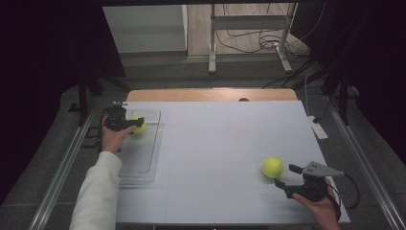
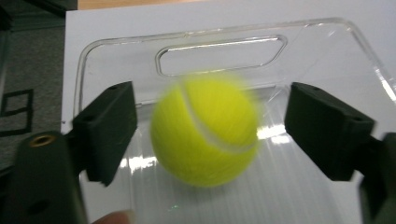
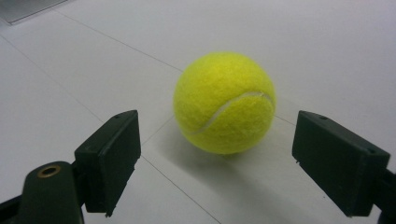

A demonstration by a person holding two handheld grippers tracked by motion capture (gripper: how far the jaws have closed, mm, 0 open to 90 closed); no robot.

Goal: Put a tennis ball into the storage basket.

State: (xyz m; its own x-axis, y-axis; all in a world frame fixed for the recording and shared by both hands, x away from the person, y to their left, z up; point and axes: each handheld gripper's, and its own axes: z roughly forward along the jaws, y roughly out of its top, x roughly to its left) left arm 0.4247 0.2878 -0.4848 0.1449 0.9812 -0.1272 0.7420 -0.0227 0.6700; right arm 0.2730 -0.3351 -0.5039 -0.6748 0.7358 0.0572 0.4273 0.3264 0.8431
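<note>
altogether we count two tennis balls, one clear tray (image 1: 143,172) and two grippers. our left gripper (image 2: 210,133) stands apart around the blurred left ball (image 2: 205,130), untouching, over the tray. our right gripper (image 3: 217,161) gapes just before the right ball (image 3: 224,102) on the white table (image 1: 215,134). being round, neither ball points anywhere.

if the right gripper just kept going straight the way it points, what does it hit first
Most likely the tennis ball resting on the white table: it sits just ahead of the right gripper, centred between its open jaws, though the gap is hard to judge.
</note>
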